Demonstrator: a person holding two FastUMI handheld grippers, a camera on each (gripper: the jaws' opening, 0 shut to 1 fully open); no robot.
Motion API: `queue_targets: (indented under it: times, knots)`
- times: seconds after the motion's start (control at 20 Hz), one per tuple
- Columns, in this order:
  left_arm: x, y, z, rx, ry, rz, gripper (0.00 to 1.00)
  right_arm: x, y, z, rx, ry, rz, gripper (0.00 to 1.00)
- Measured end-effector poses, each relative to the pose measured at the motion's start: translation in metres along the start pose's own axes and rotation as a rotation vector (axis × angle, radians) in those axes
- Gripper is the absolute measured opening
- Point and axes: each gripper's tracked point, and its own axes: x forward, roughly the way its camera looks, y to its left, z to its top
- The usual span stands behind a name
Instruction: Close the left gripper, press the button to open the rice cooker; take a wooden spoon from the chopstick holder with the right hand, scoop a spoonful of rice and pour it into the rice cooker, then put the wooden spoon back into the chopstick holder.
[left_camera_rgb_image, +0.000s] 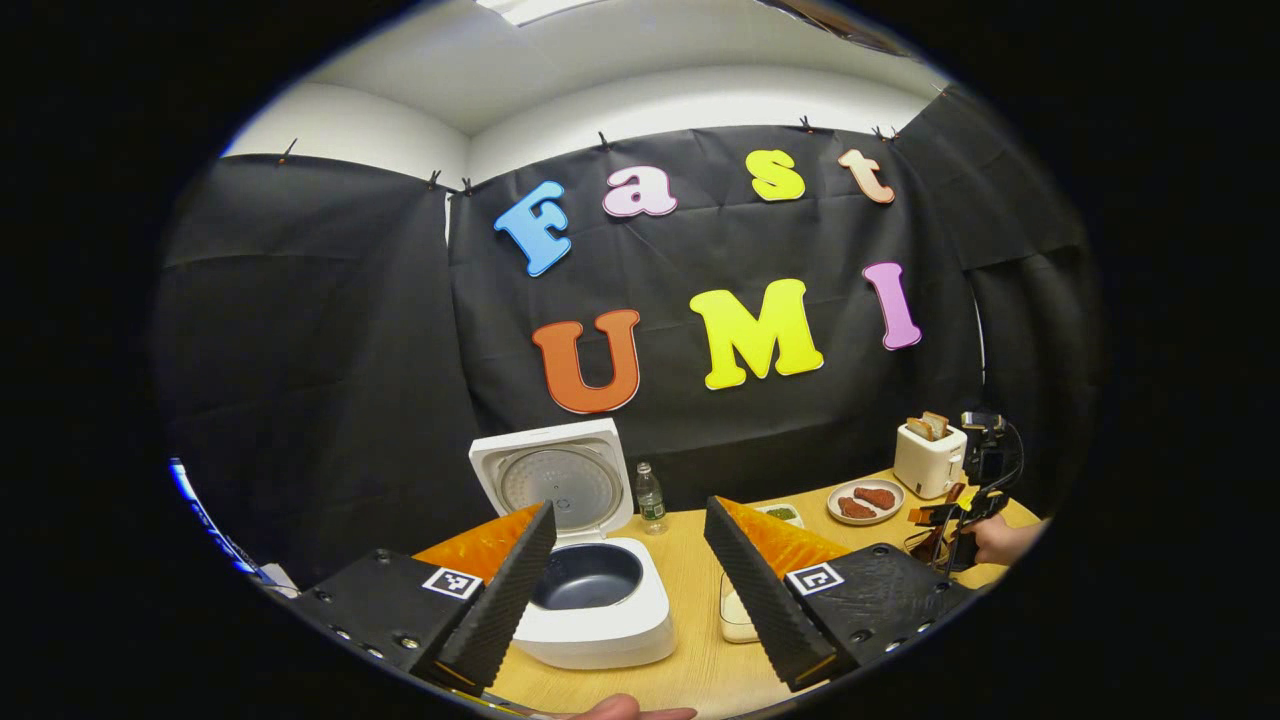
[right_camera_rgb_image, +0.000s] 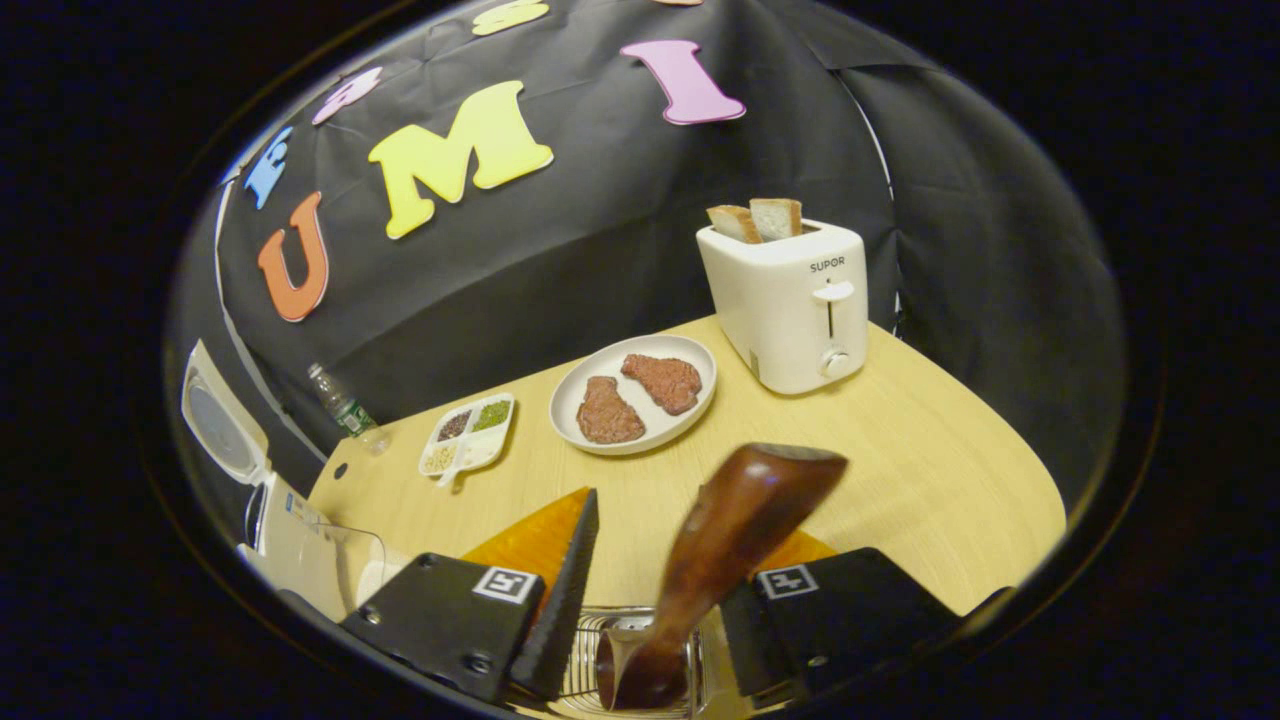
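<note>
Standing in the wire chopstick holder (right_camera_rgb_image: 590, 650), the wooden spoon (right_camera_rgb_image: 735, 520) leans up and away between the right gripper's (right_camera_rgb_image: 690, 525) spread fingers. One finger is clear of it and the other is hidden behind, so I judge there is no pinch yet. The left gripper (left_camera_rgb_image: 630, 510) is spread too. Beyond it, the rice cooker (left_camera_rgb_image: 610, 625) has its lid (left_camera_rgb_image: 560, 480) up, and its pot (left_camera_rgb_image: 588, 575) looks bare.

white rice cooker (left_camera_rgb_image: 600, 600), dark brown wooden spoon (right_camera_rgb_image: 735, 530), cream toaster (right_camera_rgb_image: 790, 305)
</note>
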Motion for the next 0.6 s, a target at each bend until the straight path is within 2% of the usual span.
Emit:
queue_targets:
  times: [0.05,0.1,0.15,0.3,0.55,0.6]
  knots:
    - [-0.001,0.001,0.000,0.007,-0.001,0.001,0.95,0.000,-0.002,0.001,0.006,0.002,-0.006,0.57]
    - [-0.001,0.001,0.000,0.012,-0.002,0.002,0.95,0.001,0.001,-0.002,0.024,0.002,0.008,0.34]
    - [-0.002,0.001,0.000,0.012,-0.003,0.001,0.95,-0.002,0.000,-0.001,0.036,-0.003,0.015,0.30]
    - [0.000,0.002,-0.001,0.008,0.000,0.004,0.95,-0.007,0.002,0.000,0.035,-0.012,0.029,0.26]
    - [-0.003,0.009,-0.004,0.003,-0.006,0.007,0.95,-0.026,0.009,0.008,0.016,-0.043,0.032,0.26]
    - [-0.003,0.011,-0.004,0.003,-0.007,0.007,0.90,-0.034,0.011,0.013,0.009,-0.061,0.027,0.26]
